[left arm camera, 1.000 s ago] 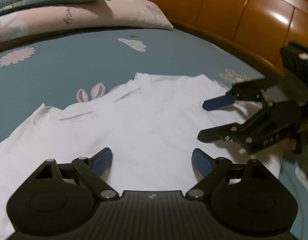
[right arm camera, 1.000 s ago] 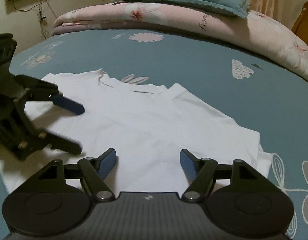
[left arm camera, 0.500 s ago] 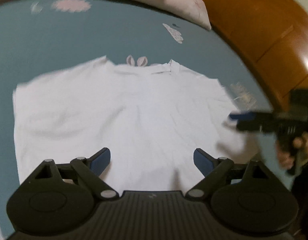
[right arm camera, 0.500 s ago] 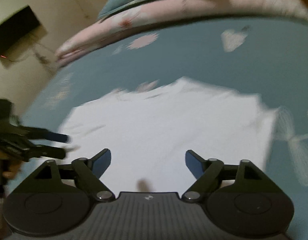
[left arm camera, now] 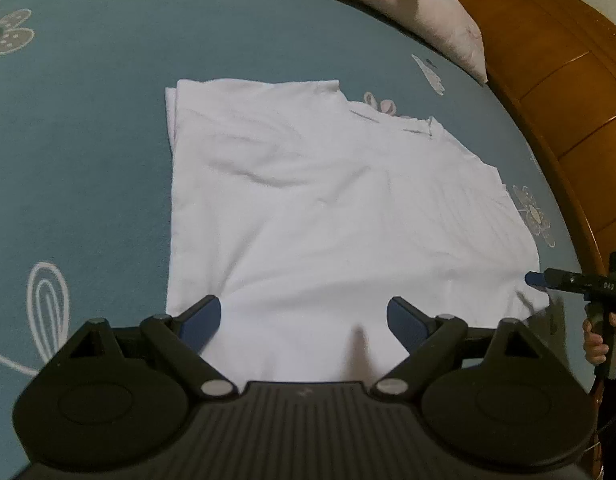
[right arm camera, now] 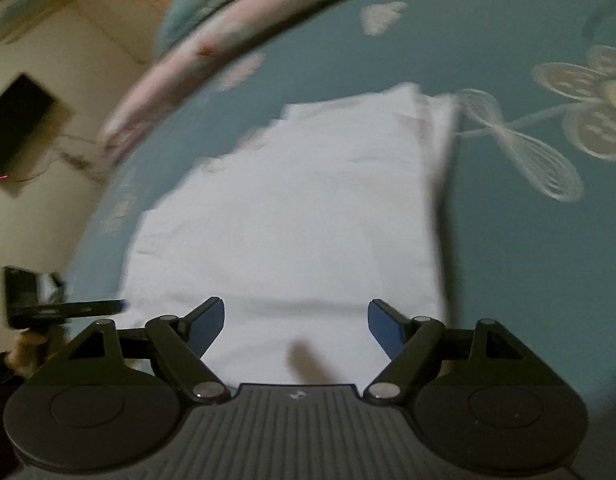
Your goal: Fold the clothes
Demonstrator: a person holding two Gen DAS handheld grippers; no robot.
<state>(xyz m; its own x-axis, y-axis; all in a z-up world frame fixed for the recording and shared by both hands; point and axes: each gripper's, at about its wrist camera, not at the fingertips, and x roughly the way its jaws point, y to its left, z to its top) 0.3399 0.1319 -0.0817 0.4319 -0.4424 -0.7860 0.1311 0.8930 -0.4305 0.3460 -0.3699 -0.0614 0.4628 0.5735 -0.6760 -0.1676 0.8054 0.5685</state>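
White shirt point(left arm camera: 328, 208): lying flat on the bed point(left arm camera: 87, 160), partly folded into a rough rectangle, collar end toward the pillows point(left arm camera: 440, 20)
Fold so far: sides seemingly turned in, doubled layers showing along the left edge in the left view and along the right edge in the right view; sleeves no longer sticking out
Remaining: judging by the long panel, at least one crosswise fold, near hem up toward the collar, then smoothing
Left gripper point(left arm camera: 303, 320): hovering over the near hem, fingers spread wide, pinching nothing
Right gripper point(right arm camera: 295, 322): also over the near hem, fingers spread and easing inward, nothing but cloth below, no grip
Right gripper from the left view point(left arm camera: 564, 282): sitting just beside the shirt's near right corner, seen edge-on
Left gripper from the right view point(right arm camera: 83, 308): pointing at the near left corner
Writing: dark cursive print on the pink pillow, cut off and unreadable; pale letters on the right gripper's side, too small to read; small logo on each gripper body, no words
Blur: smearing the right view, hiding fine detail
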